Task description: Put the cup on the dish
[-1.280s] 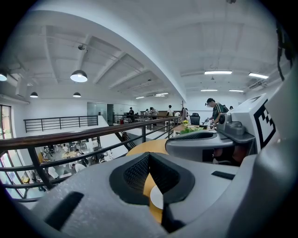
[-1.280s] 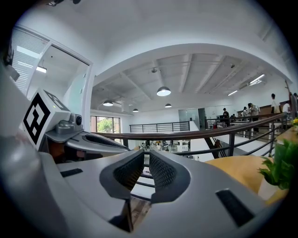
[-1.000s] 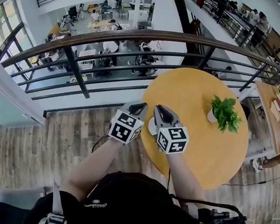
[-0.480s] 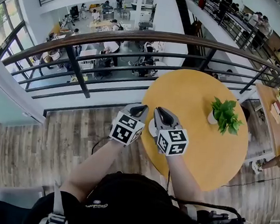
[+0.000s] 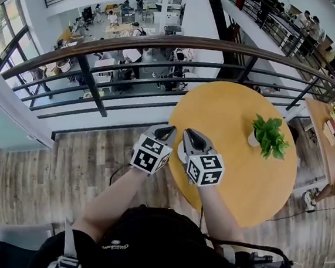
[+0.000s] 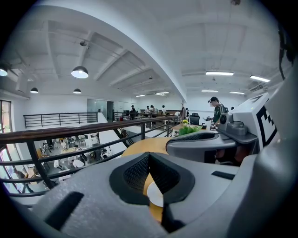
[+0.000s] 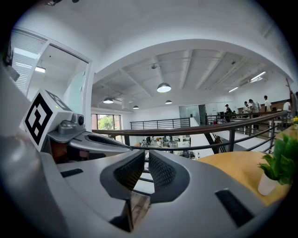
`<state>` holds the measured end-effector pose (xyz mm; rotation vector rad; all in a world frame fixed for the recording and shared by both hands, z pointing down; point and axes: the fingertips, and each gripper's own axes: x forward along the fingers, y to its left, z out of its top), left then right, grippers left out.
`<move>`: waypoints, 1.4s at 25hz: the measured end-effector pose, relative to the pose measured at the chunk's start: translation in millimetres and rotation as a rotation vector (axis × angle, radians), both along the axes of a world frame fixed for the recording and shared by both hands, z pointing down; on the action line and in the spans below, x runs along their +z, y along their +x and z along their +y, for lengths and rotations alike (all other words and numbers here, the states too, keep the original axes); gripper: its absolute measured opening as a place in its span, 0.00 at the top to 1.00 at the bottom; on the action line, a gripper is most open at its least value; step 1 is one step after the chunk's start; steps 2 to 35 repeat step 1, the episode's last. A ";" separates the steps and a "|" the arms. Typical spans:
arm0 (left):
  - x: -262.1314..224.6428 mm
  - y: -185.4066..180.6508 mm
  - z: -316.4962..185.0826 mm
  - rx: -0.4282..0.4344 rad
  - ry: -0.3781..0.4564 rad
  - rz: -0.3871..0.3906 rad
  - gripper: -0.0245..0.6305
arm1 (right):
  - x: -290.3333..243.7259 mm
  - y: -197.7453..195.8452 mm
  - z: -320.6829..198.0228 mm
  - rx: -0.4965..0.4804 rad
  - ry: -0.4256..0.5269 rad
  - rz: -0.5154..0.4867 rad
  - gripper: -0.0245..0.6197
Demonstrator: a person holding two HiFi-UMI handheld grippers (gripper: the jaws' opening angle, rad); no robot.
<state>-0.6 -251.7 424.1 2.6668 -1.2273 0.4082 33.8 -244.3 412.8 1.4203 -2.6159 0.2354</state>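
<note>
A small white round piece lies near the left edge of the round yellow table, partly hidden by my right gripper; I cannot tell whether it is the dish or the cup. In the left gripper view it shows as a flat white disc below the jaws. My left gripper hangs just off the table's edge, shut and empty. Beside it my right gripper is over the table's edge, shut with nothing between its pads. Both point away from me, side by side. No other cup or dish shows.
A green plant in a white pot stands at the table's right side. A curved railing runs just beyond the table, with a drop to a lower floor behind it. Wooden flooring lies to the left.
</note>
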 end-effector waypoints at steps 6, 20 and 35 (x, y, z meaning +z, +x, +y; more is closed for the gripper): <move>-0.3 -0.7 0.1 -0.001 0.001 0.000 0.96 | -0.3 -0.6 0.5 -0.001 0.001 0.000 0.91; -0.3 -0.7 0.1 -0.001 0.001 0.000 0.96 | -0.3 -0.6 0.5 -0.001 0.001 0.000 0.91; -0.3 -0.7 0.1 -0.001 0.001 0.000 0.96 | -0.3 -0.6 0.5 -0.001 0.001 0.000 0.91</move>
